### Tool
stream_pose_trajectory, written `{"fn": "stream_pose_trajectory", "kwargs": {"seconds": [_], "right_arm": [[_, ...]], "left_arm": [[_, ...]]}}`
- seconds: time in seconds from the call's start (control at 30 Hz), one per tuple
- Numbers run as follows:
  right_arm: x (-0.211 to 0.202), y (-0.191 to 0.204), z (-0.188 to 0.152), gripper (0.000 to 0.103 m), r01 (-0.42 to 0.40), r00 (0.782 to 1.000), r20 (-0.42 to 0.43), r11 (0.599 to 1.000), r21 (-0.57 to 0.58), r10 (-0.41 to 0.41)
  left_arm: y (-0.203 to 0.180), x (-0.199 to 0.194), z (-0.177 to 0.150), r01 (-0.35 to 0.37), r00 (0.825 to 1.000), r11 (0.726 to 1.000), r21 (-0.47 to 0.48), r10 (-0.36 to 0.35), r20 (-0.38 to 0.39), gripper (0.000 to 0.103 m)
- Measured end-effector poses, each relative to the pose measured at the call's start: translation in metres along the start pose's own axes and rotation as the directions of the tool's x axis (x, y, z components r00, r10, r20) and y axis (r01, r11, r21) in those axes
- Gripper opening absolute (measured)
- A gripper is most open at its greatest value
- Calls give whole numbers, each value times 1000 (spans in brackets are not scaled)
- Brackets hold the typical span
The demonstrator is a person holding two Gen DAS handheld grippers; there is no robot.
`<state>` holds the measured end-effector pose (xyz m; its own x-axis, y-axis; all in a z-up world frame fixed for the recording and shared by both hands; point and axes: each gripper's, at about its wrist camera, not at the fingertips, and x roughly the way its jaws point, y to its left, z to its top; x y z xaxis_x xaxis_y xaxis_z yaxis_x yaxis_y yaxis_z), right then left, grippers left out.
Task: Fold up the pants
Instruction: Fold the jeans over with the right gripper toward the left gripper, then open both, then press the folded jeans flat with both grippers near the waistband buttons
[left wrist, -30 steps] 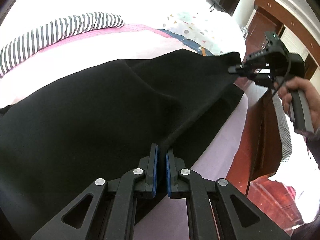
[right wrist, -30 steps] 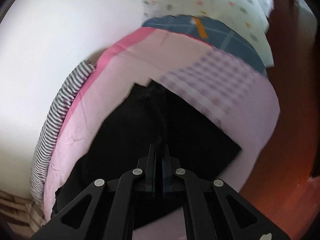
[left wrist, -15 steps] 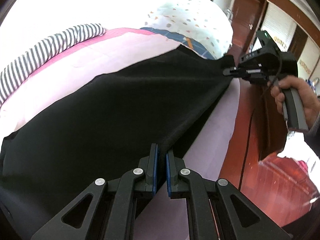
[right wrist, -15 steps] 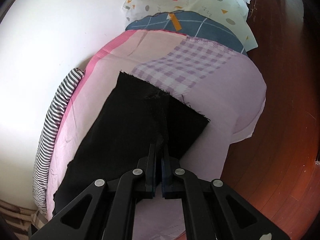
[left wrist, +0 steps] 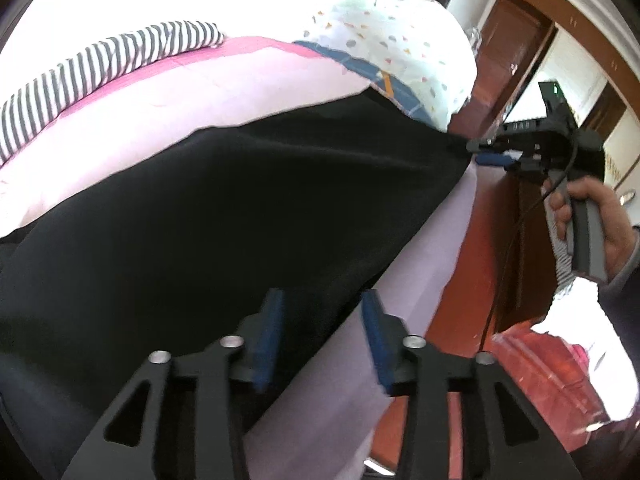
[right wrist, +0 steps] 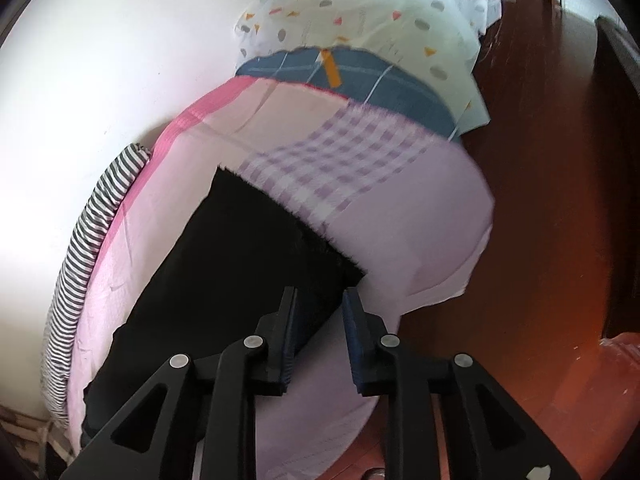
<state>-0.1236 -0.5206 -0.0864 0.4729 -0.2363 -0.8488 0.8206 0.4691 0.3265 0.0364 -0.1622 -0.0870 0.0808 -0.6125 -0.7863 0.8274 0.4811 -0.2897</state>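
The black pants [left wrist: 240,208] lie flat across the pink bed sheet [left wrist: 208,96]; they also show in the right wrist view [right wrist: 224,272]. My left gripper [left wrist: 322,300] is open just over the pants' near edge, holding nothing. My right gripper [right wrist: 318,298] is open at the pants' end corner near the bed edge. In the left wrist view the right gripper [left wrist: 486,152] sits at the far corner of the pants, held by a hand [left wrist: 592,216].
A striped pillow [left wrist: 92,72] lies along the wall side of the bed. A dotted white blanket [right wrist: 360,12] and a blue checked cloth [right wrist: 360,80] lie past the pants' end. Red-brown wooden floor [right wrist: 540,200] borders the bed edge; wooden doors [left wrist: 516,40] stand behind.
Both grippers were shut on the pants' edge and have opened, letting the pants go. The pants now lie flat on the sheet.
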Motion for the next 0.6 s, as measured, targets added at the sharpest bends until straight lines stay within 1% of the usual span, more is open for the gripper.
{"fn": "stream_pose_trajectory", "kwargs": {"seconds": [0.07,0.13,0.17,0.2,0.23,0.27,0.3,0.33,0.37,0.4,0.43,0.47,0.53,0.57,0.6], "right_arm": [[-15,5,5,22,17,999,28,1000,-24,-17],[-30,17,9,23,18,998,61,998,-67,-14],[-34,23,11,25,17,998,69,996,-88,-11],[-41,39,13,26,7,997,77,990,-137,3],[-42,49,13,28,-6,997,74,986,-165,19],[-44,70,12,31,-39,997,59,974,-223,54],[-43,89,10,32,-64,996,38,960,-273,77],[-40,114,6,32,-110,993,2,934,-341,117],[-38,130,2,32,-147,989,-24,915,-376,148],[-31,162,-8,32,-226,974,-95,869,-441,205],[-27,178,-16,32,-261,965,-131,844,-468,225],[-19,203,-26,32,-318,948,-190,806,-500,256],[2,259,-54,32,-438,895,-340,711,-550,289],[8,274,-62,32,-468,878,-380,685,-558,290],[19,300,-77,32,-518,847,-445,637,-571,290]], "left_arm": [[1,-17,0,-7,999,1000,4,7,38,48],[8,-33,0,-9,998,1000,-8,9,68,49],[18,-45,-1,-8,996,999,-39,11,91,51],[26,-53,-2,-20,994,997,-68,27,105,51],[38,-64,-5,-33,991,994,-108,46,125,52],[47,-71,-8,-36,989,991,-132,54,138,52],[60,-82,-12,-58,983,984,-170,86,160,52],[70,-91,-17,-86,977,976,-202,123,174,52],[85,-103,-25,-130,965,960,-246,180,192,52],[96,-111,-31,-168,954,946,-276,227,197,52],[107,-119,-37,-210,940,928,-309,278,196,52],[120,-127,-44,-245,926,907,-342,324,195,52],[144,-143,-60,-308,897,862,-403,404,179,52],[155,-151,-68,-347,879,837,-423,448,165,52],[163,-157,-75,-375,864,817,-437,480,155,52]]}}
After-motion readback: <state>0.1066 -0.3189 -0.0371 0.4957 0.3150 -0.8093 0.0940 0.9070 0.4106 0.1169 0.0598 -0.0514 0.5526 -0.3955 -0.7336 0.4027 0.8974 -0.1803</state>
